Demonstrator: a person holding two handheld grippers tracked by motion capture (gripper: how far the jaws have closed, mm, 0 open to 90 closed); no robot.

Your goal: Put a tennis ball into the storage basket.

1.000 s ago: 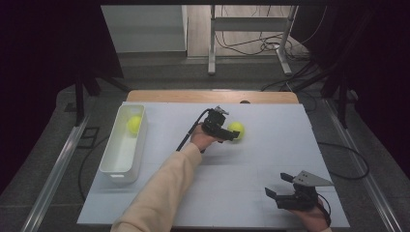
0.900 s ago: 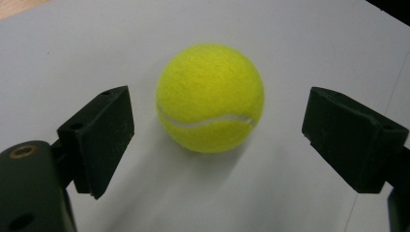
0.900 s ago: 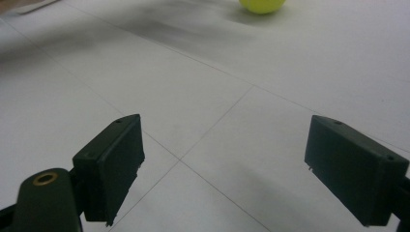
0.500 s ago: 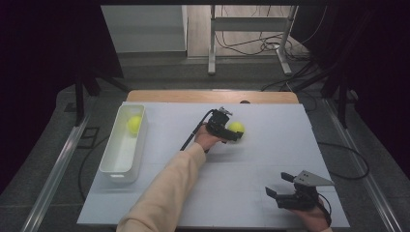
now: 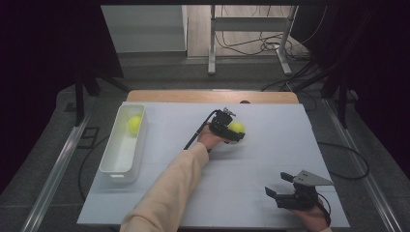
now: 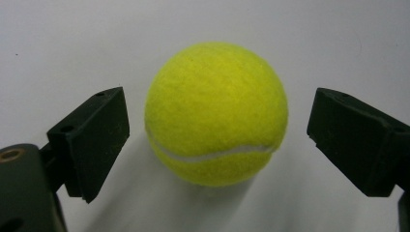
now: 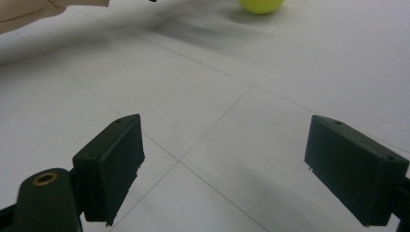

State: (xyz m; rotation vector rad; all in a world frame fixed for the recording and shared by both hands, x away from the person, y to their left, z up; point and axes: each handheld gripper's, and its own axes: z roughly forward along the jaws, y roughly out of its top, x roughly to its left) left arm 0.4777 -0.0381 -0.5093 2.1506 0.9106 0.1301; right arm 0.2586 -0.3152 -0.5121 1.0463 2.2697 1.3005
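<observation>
A yellow tennis ball (image 5: 237, 127) (image 6: 215, 111) rests on the white table top (image 5: 270, 145), a little past the middle. My left gripper (image 5: 234, 133) (image 6: 217, 130) is down around it and open. Its jaws have just been opening, and the ball sits between them with a gap on each side, so neither pad touches it. Near the front right corner my right gripper (image 5: 278, 184) (image 7: 222, 145) stands open over bare table, with nothing between its jaws. From there the same ball (image 7: 261, 5) shows far off at the top edge.
A white rectangular tray (image 5: 116, 169) stands along the table's left side with a second tennis ball (image 5: 134, 123) in its far end. A person's cream sleeve (image 5: 169, 188) reaches across the middle. A wooden strip (image 5: 212, 95) borders the far edge.
My left gripper has edged slightly to the right, closer around the ball. The ball and my right gripper have stayed where they were.
</observation>
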